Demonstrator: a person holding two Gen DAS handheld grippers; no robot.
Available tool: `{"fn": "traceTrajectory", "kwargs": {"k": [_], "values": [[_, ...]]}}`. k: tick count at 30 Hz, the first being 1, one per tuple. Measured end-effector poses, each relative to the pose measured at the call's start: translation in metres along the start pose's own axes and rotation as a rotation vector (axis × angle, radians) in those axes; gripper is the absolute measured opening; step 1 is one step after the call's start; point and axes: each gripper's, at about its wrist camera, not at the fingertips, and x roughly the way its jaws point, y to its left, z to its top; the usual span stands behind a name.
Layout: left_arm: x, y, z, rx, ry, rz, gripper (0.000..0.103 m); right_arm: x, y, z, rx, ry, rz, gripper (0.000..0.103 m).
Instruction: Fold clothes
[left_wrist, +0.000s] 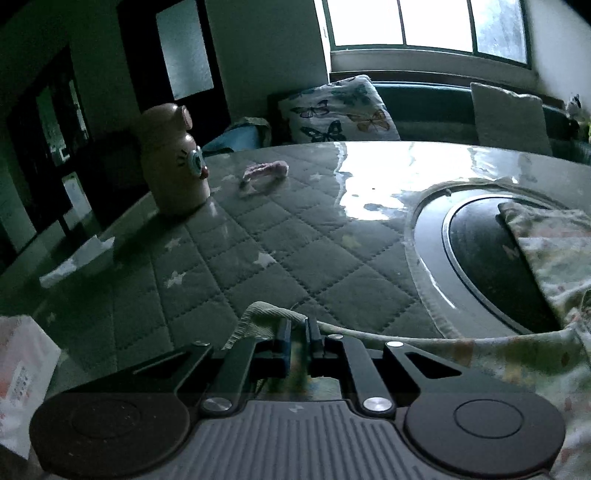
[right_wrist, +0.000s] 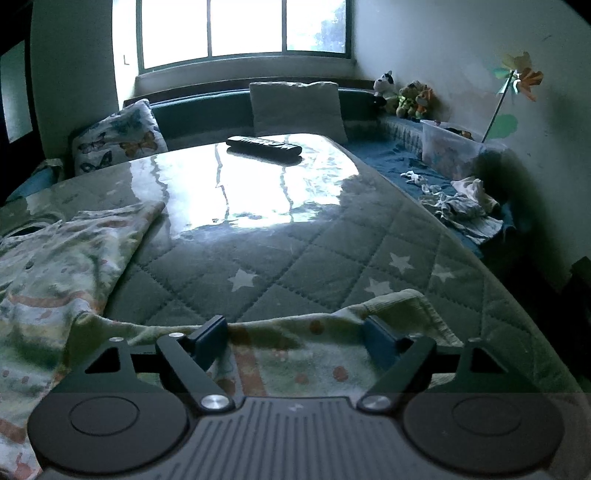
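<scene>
A pale patterned garment (right_wrist: 62, 254) lies spread on the quilted table cover (right_wrist: 280, 258). In the left wrist view my left gripper (left_wrist: 298, 328) is shut on a ribbed corner of the garment (left_wrist: 258, 317), and the cloth trails off to the right (left_wrist: 517, 354). In the right wrist view my right gripper (right_wrist: 295, 328) is open, its jaws wide apart over the near hem of the garment (right_wrist: 402, 306), which lies between them ungripped.
A pink pig-shaped bottle (left_wrist: 173, 162) and a small pink cloth (left_wrist: 266, 171) stand at the left. A round black inset (left_wrist: 487, 258) is in the table. A remote control (right_wrist: 264, 146) lies far back. Loose clothes (right_wrist: 458, 206) and a plastic bin (right_wrist: 450, 147) sit on the bench at right.
</scene>
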Motion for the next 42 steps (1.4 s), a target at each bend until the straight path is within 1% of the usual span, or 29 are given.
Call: {"fn": "traceTrajectory", "kwargs": {"k": [5,7,9,13,16,18,19,21,23,25,29,30,32,35,38,40,42], "values": [[-0.012,0.001,-0.001,-0.012,-0.003,-0.022,0.01,-0.02,0.005,-0.001,-0.004,-0.014,0.023,0.081],[-0.024,-0.006,-0.003,-0.008,-0.014,-0.053,0.01,-0.03,0.011,-0.001,-0.023,-0.018,0.049,0.081],[-0.037,-0.017,-0.006,0.013,-0.025,-0.101,0.01,-0.039,0.022,-0.002,-0.052,-0.018,0.089,0.081],[-0.065,-0.051,-0.014,0.093,-0.052,-0.218,0.01,-0.054,0.05,-0.006,-0.111,-0.019,0.182,0.081],[-0.083,-0.082,-0.02,0.162,-0.069,-0.31,0.01,-0.064,0.078,-0.01,-0.174,-0.018,0.267,0.081],[-0.092,-0.1,-0.024,0.196,-0.08,-0.368,0.01,-0.069,0.098,-0.015,-0.227,-0.01,0.318,0.078],[-0.095,-0.109,-0.025,0.21,-0.083,-0.398,0.011,-0.072,0.109,-0.017,-0.253,-0.006,0.344,0.075],[-0.099,-0.123,-0.028,0.233,-0.085,-0.444,0.011,-0.075,0.125,-0.02,-0.295,0.001,0.385,0.072],[-0.101,-0.137,-0.031,0.256,-0.086,-0.488,0.01,-0.08,0.141,-0.025,-0.328,0.009,0.431,0.062],[-0.104,-0.151,-0.034,0.279,-0.087,-0.532,0.009,-0.087,0.153,-0.027,-0.348,0.018,0.479,0.058],[-0.1,-0.166,-0.041,0.29,-0.047,-0.61,0.009,-0.103,0.171,-0.034,-0.398,0.03,0.567,0.049],[-0.098,-0.169,-0.043,0.289,-0.036,-0.625,0.009,-0.107,0.175,-0.036,-0.41,0.036,0.589,0.049],[-0.096,-0.168,-0.045,0.278,-0.017,-0.645,0.009,-0.111,0.183,-0.041,-0.436,0.049,0.621,0.042],[-0.094,-0.161,-0.046,0.246,0.001,-0.669,0.009,-0.116,0.196,-0.051,-0.473,0.064,0.659,0.04],[-0.094,-0.152,-0.041,0.197,-0.005,-0.682,0.009,-0.115,0.205,-0.059,-0.481,0.077,0.675,0.037],[-0.093,-0.148,-0.037,0.175,-0.008,-0.68,0.009,-0.113,0.211,-0.064,-0.486,0.085,0.676,0.031],[-0.092,-0.144,-0.033,0.156,-0.012,-0.676,0.009,-0.111,0.214,-0.067,-0.503,0.082,0.651,0.021]]}}
